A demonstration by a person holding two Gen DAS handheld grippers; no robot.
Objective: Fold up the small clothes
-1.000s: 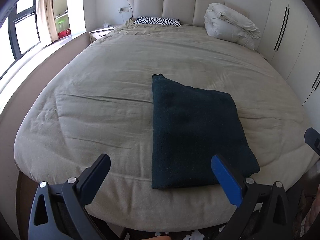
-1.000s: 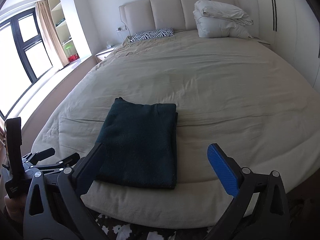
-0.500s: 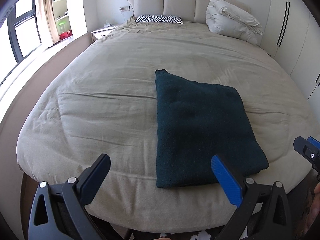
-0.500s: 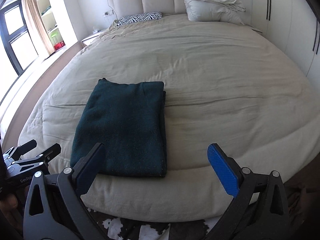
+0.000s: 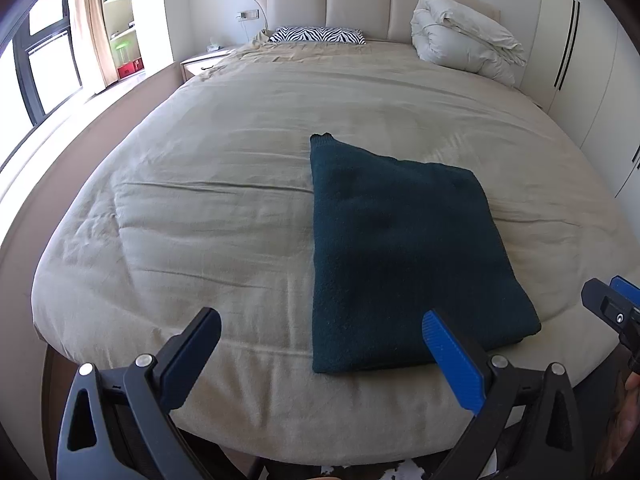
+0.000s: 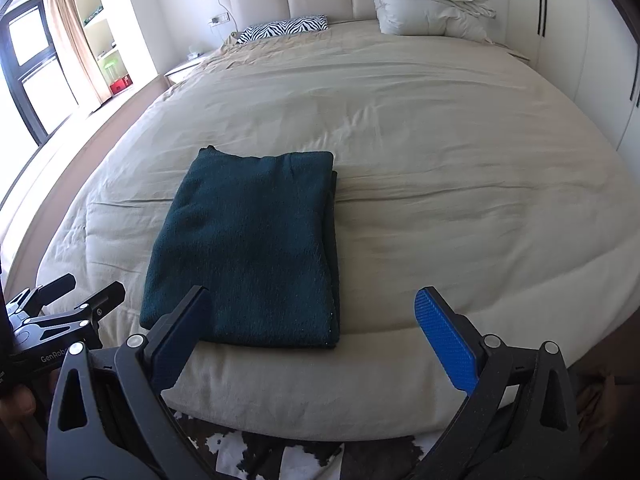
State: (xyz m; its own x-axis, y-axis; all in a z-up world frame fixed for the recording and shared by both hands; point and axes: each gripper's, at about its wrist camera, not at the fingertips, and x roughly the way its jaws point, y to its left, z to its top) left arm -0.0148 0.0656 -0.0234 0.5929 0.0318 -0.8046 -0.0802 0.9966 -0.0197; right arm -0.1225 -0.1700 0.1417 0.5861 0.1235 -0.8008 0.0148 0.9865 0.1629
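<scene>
A dark green knitted garment (image 5: 404, 256) lies folded into a flat rectangle near the foot edge of the beige bed (image 5: 224, 184); it also shows in the right wrist view (image 6: 252, 252). My left gripper (image 5: 320, 344) is open and empty, held off the foot edge, with the garment's near left corner between its fingers. My right gripper (image 6: 308, 320) is open and empty, just short of the garment's near right corner. Each gripper shows at the edge of the other's view, the right (image 5: 612, 312) and the left (image 6: 68, 304).
A zebra-print pillow (image 5: 316, 35) and a rolled white duvet (image 5: 464, 44) lie at the headboard. A nightstand (image 5: 204, 62) and window stand at the left, white wardrobes (image 5: 592, 80) at the right. A cowhide rug (image 6: 280, 456) lies below the bed's foot.
Both grippers have moved a little forward towards the bed's foot edge, so the garment looks nearer and larger. The garment has not moved. Both grippers stay open.
</scene>
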